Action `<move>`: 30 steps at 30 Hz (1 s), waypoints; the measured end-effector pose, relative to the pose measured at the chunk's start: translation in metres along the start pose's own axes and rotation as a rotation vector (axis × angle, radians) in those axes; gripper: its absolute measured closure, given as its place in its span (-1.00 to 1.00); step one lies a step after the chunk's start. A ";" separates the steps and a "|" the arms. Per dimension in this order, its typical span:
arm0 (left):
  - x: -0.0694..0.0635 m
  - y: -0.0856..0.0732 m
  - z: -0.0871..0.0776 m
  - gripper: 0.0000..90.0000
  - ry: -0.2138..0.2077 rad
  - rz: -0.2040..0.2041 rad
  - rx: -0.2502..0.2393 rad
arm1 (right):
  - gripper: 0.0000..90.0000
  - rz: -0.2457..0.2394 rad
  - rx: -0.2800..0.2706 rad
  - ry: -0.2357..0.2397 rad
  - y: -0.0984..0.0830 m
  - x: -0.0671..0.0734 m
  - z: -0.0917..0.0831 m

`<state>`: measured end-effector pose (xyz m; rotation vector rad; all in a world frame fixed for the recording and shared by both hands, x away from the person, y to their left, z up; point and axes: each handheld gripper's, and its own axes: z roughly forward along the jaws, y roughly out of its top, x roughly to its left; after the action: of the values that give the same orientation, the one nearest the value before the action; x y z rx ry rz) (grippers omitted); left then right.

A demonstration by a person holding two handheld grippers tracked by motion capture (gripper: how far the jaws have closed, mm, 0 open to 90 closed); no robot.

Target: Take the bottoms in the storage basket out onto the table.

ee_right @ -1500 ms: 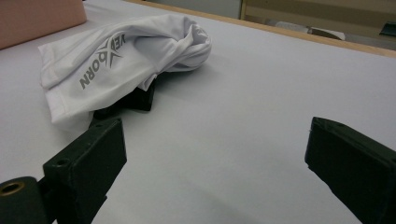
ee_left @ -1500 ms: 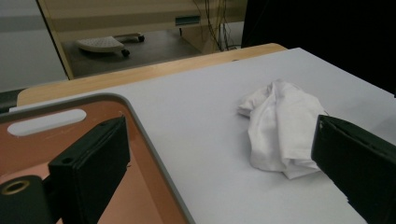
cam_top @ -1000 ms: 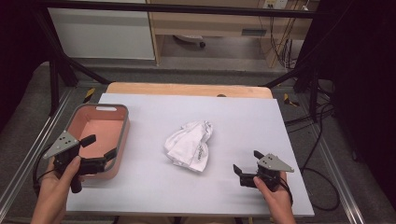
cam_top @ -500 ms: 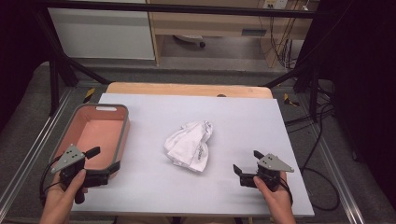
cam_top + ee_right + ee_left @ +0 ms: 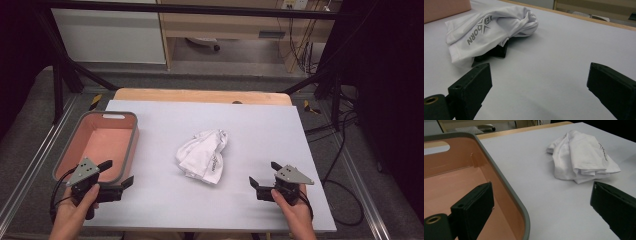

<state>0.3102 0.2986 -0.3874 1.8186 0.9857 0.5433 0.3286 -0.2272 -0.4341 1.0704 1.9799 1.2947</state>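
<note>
A crumpled white shirt (image 5: 202, 156) with grey lettering lies in the middle of the pale table (image 5: 260, 125). The shirt (image 5: 584, 157) is ahead and to the right in the left gripper view, and the shirt (image 5: 489, 30) is ahead and to the left in the right gripper view. My left gripper (image 5: 119, 172) is open at the front right corner of the pink bin (image 5: 134, 145). In its own view, the left gripper (image 5: 541, 191) has one jaw over the bin's inside and one over the table. My right gripper (image 5: 263, 173) is open and empty right of the shirt, jaws pointing at it. The right gripper (image 5: 539, 72) stays apart from the cloth.
The pink bin (image 5: 506, 192) has a grey rim, a handle slot at its far end and nothing inside. A wooden board (image 5: 200, 95) edges the table's far side. Dark frame bars, cables and cabinets stand beyond. A dark shape (image 5: 496, 53) peeks from behind the shirt's lower edge.
My left gripper has moved right and toward the person, from over the bin to its front right corner. The right gripper and the shirt have stayed put.
</note>
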 end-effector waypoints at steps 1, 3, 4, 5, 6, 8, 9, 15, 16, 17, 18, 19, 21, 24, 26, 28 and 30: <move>0.000 0.000 0.000 -0.89 0.001 0.000 0.000 | -0.86 -0.003 0.000 0.001 0.000 0.000 0.001; -0.001 0.000 0.001 -0.89 -0.002 0.001 0.005 | -0.86 -0.002 0.005 0.003 0.000 0.001 0.001; -0.002 0.000 0.002 -0.89 -0.001 0.002 0.007 | -0.86 -0.004 0.007 0.006 -0.001 0.001 0.001; -0.002 0.000 0.002 -0.89 -0.001 0.000 0.010 | -0.86 -0.005 0.008 0.007 -0.001 0.001 0.001; -0.003 -0.001 0.003 -0.88 0.001 -0.003 0.010 | -0.86 -0.006 0.008 0.009 -0.001 0.002 0.001; -0.003 -0.002 0.005 -0.88 0.002 -0.002 0.021 | -0.87 -0.006 0.007 0.012 -0.001 0.002 0.001; -0.003 -0.002 0.006 -0.88 0.002 -0.004 0.028 | -0.87 -0.005 0.007 0.012 -0.001 0.002 0.001; -0.003 -0.005 0.009 -0.88 0.017 0.004 0.060 | -0.87 -0.011 0.010 0.014 -0.001 0.002 0.002; -0.003 -0.005 0.010 -0.87 0.020 0.006 0.064 | -0.86 -0.012 0.010 0.014 -0.001 0.002 0.002; -0.003 -0.006 0.011 -0.87 0.024 0.008 0.071 | -0.86 -0.012 0.011 0.012 -0.001 0.002 0.002; -0.003 -0.007 0.011 -0.87 0.029 0.007 0.072 | -0.86 -0.010 0.013 0.013 -0.001 0.002 0.003; -0.002 -0.007 0.012 -0.87 0.034 0.012 0.079 | -0.86 -0.010 0.013 0.013 -0.001 0.002 0.003; -0.002 -0.008 0.013 -0.86 0.041 0.013 0.084 | -0.87 -0.009 0.015 0.012 -0.001 0.002 0.003; -0.001 -0.009 0.014 -0.86 0.046 0.015 0.090 | -0.87 -0.007 0.021 0.009 -0.002 0.002 0.004; -0.002 -0.009 0.014 -0.86 0.048 0.015 0.090 | -0.87 -0.005 0.034 0.002 -0.003 0.002 0.005; -0.002 -0.009 0.015 -0.86 0.050 0.016 0.092 | -0.87 -0.002 0.054 -0.014 -0.005 0.001 0.007; -0.002 -0.010 0.015 -0.86 0.050 0.018 0.100 | -0.85 0.007 0.084 -0.043 -0.007 0.000 0.009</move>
<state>0.3164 0.2910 -0.4028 1.9121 1.0468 0.5619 0.3335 -0.2244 -0.4444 1.1357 2.0165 1.1912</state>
